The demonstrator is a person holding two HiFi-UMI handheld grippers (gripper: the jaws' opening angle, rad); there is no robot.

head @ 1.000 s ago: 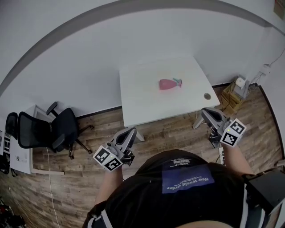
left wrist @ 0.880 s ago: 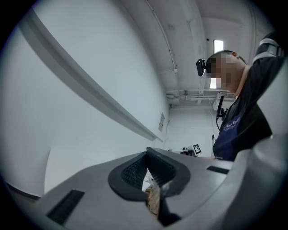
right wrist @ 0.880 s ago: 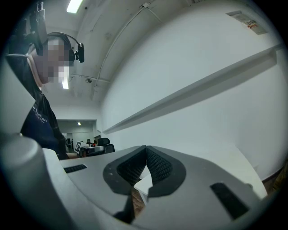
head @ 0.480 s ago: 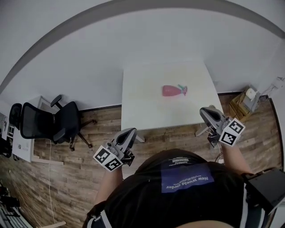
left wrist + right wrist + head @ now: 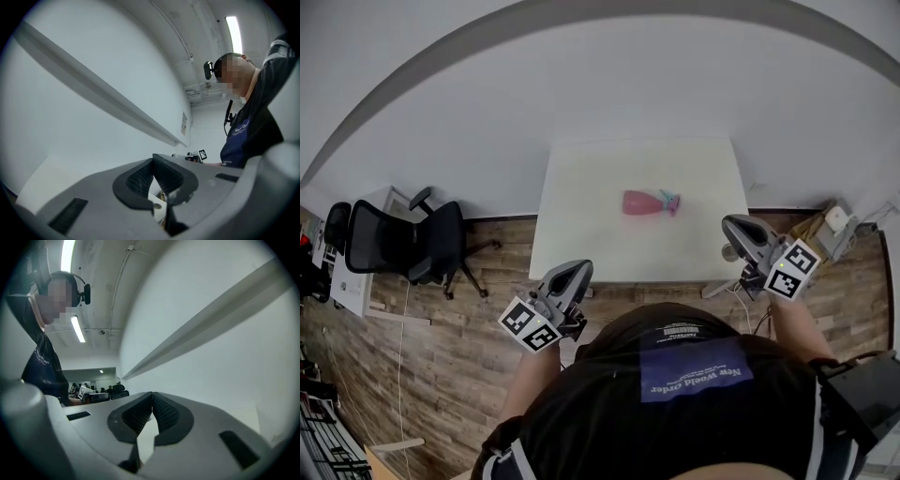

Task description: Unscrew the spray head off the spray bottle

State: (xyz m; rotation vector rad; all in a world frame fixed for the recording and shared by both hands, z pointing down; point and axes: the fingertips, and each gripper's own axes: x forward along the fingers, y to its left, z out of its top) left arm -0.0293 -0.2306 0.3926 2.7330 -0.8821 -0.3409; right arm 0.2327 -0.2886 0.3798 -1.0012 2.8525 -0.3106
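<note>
A pink spray bottle (image 5: 640,202) lies on its side on the white table (image 5: 581,234), its teal spray head (image 5: 671,202) pointing right. My left gripper (image 5: 578,270) hangs shut and empty just short of the table's near edge, left of the bottle. My right gripper (image 5: 730,224) is shut and empty too, over the table's near right corner. In the left gripper view the jaws (image 5: 153,159) meet at the tips with nothing between them; the right gripper view shows the same closed jaws (image 5: 152,396). The bottle appears in neither gripper view.
A black office chair (image 5: 403,247) stands on the wood floor left of the table. A white desk edge (image 5: 366,281) sits further left. A grey wall runs behind the table. Boxes and a cable (image 5: 834,223) lie at the right.
The person has stepped toward the table: it and the bottle sit nearer in view. Both grippers have come forward to the table's near edge, still shut.
</note>
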